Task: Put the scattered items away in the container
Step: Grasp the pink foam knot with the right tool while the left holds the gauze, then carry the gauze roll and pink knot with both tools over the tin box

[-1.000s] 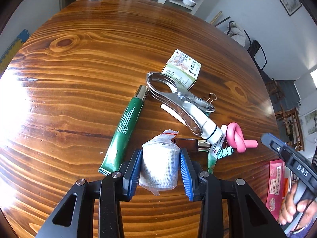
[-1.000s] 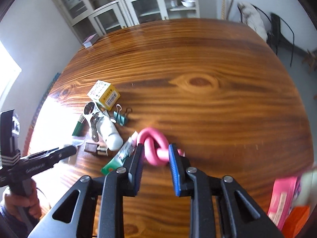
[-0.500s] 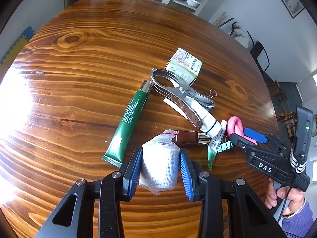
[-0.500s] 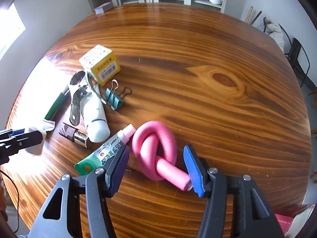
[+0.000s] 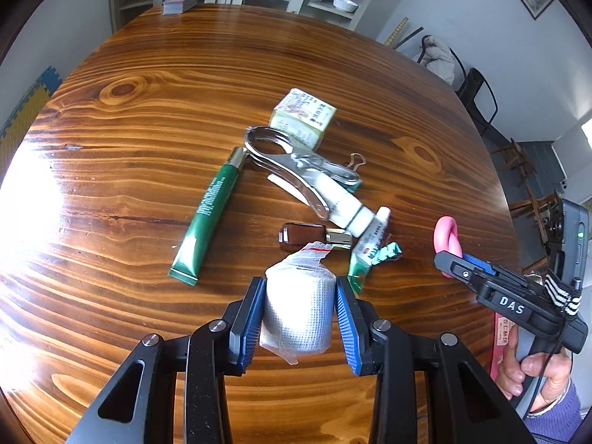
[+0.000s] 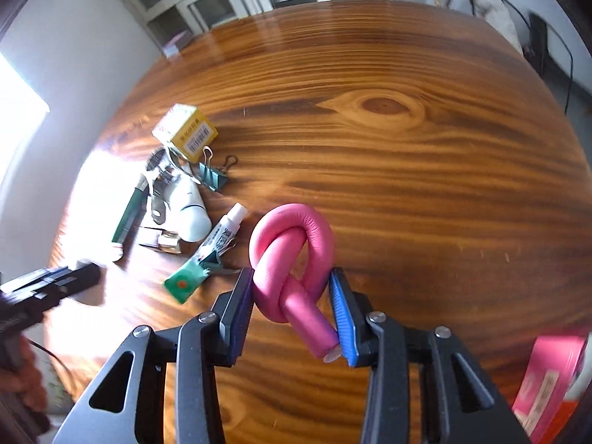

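While the pink knotted foam roller (image 6: 292, 259) lay loose between spread pads half a second ago, it is now pinched by the right gripper (image 6: 292, 310) and appears lifted off the wooden table (image 6: 425, 185), though contact is hard to judge. The wrapped gauze roll (image 5: 298, 310) is kept clamped in the left gripper (image 5: 299, 318) as before, above the remaining clutter around the green tube (image 5: 209, 214). Both pieces are judged ready for carrying; a pink box edge (image 6: 547, 381), possibly the container, is glimpsed at lower right.
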Motion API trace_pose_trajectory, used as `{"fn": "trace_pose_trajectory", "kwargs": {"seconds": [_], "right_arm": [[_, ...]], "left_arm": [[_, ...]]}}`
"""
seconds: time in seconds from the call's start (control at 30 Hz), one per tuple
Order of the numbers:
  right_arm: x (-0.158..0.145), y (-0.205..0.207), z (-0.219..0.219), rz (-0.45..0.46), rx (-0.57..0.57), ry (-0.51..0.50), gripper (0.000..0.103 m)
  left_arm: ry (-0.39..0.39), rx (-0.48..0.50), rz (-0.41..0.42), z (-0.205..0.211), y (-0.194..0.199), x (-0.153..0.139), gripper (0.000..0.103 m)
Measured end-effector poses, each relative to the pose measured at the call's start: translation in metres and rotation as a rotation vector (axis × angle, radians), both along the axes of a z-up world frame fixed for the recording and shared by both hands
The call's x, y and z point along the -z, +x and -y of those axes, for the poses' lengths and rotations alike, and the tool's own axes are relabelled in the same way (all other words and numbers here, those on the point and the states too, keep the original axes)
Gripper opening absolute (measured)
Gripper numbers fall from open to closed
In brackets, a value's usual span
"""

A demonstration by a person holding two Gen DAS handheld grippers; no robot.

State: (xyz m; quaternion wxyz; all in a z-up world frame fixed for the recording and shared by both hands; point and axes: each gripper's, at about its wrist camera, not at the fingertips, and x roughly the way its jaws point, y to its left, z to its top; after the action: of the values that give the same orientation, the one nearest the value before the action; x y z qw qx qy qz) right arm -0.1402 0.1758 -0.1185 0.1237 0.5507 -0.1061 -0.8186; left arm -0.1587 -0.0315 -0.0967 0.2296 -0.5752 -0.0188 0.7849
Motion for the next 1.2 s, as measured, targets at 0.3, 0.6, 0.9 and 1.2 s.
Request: {"fn": "trace_pose_trajectory", "kwargs": {"seconds": [0.3, 0.6, 0.9, 1.2], "right_arm": [[-0.02, 0.043, -0.062, 0.035, 0.135, -0.191, 0.044], [-0.033, 0.091, -0.146, 0.053, 0.29, -0.424, 0.044], [-0.048, 0.142, -0.224, 0.012, 0.429, -0.439, 0.044], [-0.065, 0.181, -0.257, -0.069, 0.433, -0.252, 0.044]], "left_arm": [[0.008, 0.073, -0.023, -0.046, 0.034, -0.018, 0.039], [0.022, 0.194, -0.052, -0.116, 0.076, -0.035, 0.039], [0.052, 0.316, -0.074, -0.192, 0.12, -0.046, 0.039], [0.083, 0.438, -0.094, -0.268, 0.162, -0.055, 0.039]]}}
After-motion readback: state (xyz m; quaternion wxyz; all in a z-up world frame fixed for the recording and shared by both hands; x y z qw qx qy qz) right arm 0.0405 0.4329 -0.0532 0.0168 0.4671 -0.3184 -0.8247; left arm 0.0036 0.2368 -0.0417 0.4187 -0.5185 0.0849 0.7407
